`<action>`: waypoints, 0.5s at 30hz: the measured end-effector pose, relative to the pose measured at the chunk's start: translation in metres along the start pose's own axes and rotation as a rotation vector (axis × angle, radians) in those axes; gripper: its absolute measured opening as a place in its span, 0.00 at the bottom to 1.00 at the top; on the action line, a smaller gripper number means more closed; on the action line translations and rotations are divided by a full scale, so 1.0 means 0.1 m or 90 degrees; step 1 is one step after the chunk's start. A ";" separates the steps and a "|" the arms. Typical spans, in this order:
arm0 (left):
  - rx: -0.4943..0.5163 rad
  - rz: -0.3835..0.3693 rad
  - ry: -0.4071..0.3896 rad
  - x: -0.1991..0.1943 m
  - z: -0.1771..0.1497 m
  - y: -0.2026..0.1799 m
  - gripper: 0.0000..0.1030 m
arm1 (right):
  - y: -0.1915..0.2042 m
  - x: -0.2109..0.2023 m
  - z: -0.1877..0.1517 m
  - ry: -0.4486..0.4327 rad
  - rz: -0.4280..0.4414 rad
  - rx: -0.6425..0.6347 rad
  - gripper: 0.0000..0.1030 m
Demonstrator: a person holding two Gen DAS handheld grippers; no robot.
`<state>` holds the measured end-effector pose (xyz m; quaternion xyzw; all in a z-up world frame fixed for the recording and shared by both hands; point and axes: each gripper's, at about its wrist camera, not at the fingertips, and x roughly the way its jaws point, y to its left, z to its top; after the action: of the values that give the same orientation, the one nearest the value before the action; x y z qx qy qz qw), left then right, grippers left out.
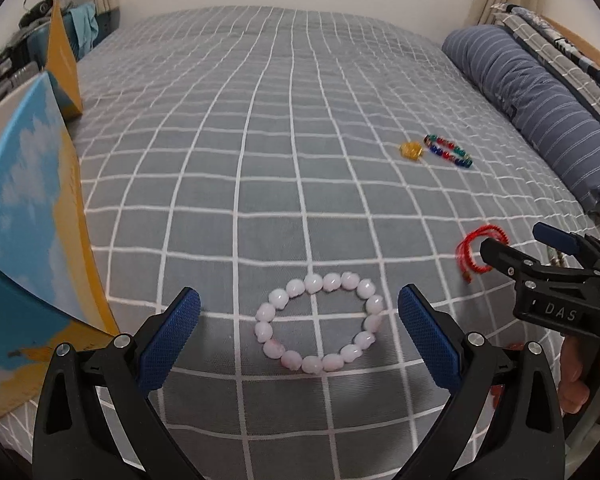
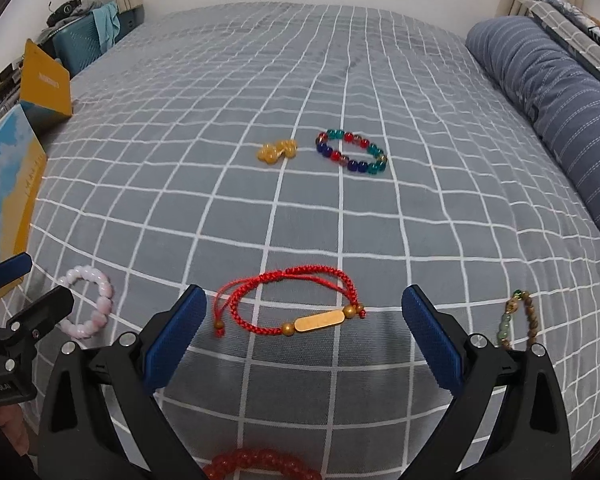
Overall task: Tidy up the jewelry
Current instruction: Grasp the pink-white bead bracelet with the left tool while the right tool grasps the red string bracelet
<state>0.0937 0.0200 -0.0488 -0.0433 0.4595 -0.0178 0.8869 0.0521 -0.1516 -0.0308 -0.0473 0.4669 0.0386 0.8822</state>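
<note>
A pink bead bracelet (image 1: 320,322) lies on the grey checked bedspread (image 1: 260,140), just ahead of and between the fingers of my open, empty left gripper (image 1: 299,316). It also shows in the right wrist view (image 2: 90,306). A red cord bracelet (image 2: 296,306) with a gold bar lies between the fingers of my open, empty right gripper (image 2: 304,316); it also shows in the left wrist view (image 1: 476,250). The right gripper shows in the left wrist view (image 1: 512,246). A multicoloured bead bracelet (image 2: 352,152) and a yellow bead piece (image 2: 278,151) lie further up the bed.
An open blue and yellow box (image 1: 28,216) stands at the bed's left edge. A striped blue pillow (image 2: 556,120) lies along the right. A brown and green bead bracelet (image 2: 514,320) lies at the right, and a red bead bracelet (image 2: 260,464) beneath the right gripper.
</note>
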 end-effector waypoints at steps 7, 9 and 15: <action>0.002 0.007 0.005 0.12 -0.04 0.02 0.94 | 0.02 0.14 0.01 0.016 0.003 -0.001 0.91; 0.002 0.009 0.009 0.15 -0.05 0.02 0.94 | 0.03 0.17 0.00 0.021 0.004 -0.001 0.91; 0.016 0.007 0.019 0.20 -0.07 0.02 0.93 | 0.03 0.25 0.00 0.039 0.012 0.004 0.90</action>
<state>0.0997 0.0204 -0.0698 -0.0295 0.4729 -0.0193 0.8804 0.0659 -0.1477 -0.0514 -0.0417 0.4943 0.0440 0.8672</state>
